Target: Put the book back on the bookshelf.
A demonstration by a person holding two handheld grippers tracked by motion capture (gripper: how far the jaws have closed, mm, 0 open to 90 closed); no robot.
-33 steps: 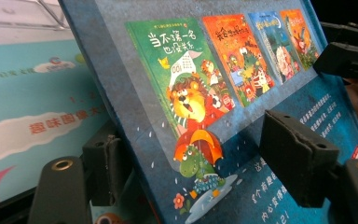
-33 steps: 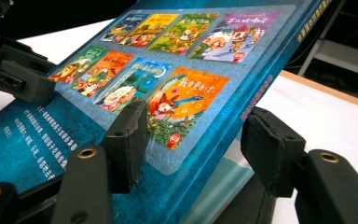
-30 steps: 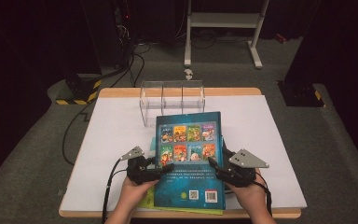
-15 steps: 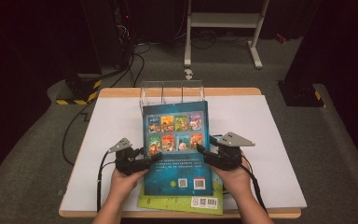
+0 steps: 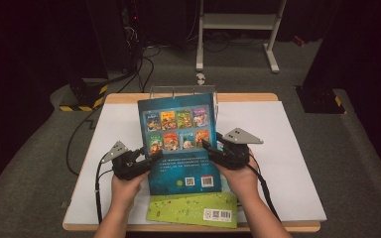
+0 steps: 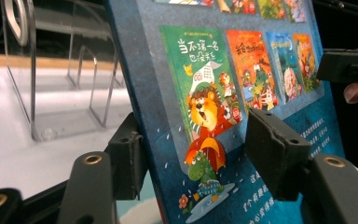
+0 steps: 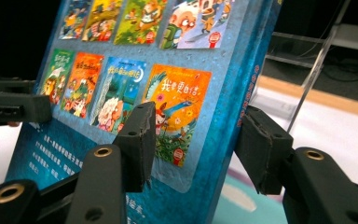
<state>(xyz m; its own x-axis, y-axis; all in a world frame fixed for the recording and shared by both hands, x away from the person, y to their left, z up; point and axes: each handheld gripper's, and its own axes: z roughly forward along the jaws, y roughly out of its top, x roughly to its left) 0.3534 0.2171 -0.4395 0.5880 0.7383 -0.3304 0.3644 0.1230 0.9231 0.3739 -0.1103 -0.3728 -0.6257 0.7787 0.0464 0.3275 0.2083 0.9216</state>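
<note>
Both grippers, left gripper point(image 5: 146, 159) and right gripper point(image 5: 209, 148), have just been closing on the stiff blue hardcover picture book point(image 5: 178, 141), jaws straddling opposite edges. I judge it rigid, fairly heavy, with a glossy, slippery cover; mid-edge holds suit it.

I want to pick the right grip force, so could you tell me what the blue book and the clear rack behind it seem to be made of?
The blue book looks like glossy printed card: light glints off its cover, and its edge stays stiff while lifted. The clear rack seems to be transparent acrylic or similar plastic; you see the table through its bent dividers, and its edges catch the light.
</note>
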